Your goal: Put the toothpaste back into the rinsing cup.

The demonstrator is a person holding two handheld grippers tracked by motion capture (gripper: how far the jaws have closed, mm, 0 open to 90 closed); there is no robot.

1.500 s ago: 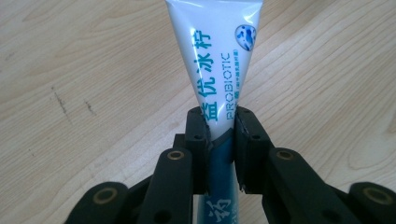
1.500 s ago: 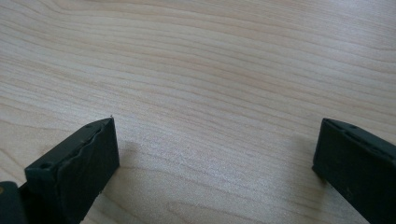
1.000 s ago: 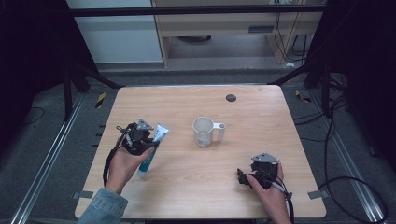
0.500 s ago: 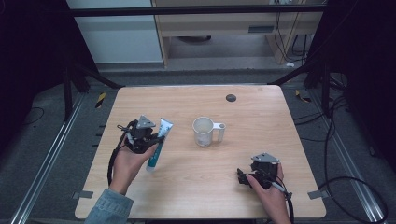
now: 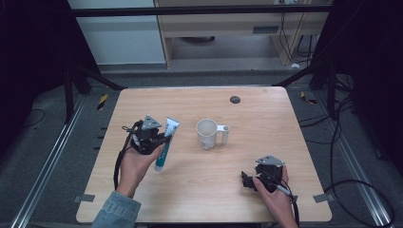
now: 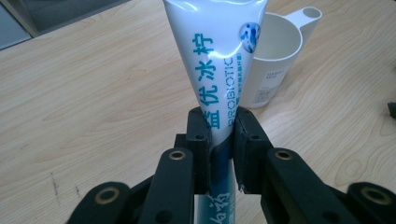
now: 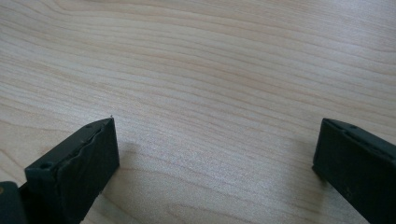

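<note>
The toothpaste tube (image 5: 164,145) was pinched by the left gripper (image 5: 151,138), long axis running near to far; the mug (image 5: 207,133) stood just right of it. The right gripper (image 5: 264,176) was held spread over bare table (image 5: 285,118), farther from the mug

The toothpaste tube (image 6: 217,60) carries the only print that reads clearly: in the left gripper view, the teal Latin word "PROBIOTIC" runs along its white body, beside larger teal Chinese characters, among them 益, 优, 冰 and 柠. Behind the tube, the white mug (image 6: 275,60) bears a small grey label with a square code beneath it; its lettering is too small to read.
</note>
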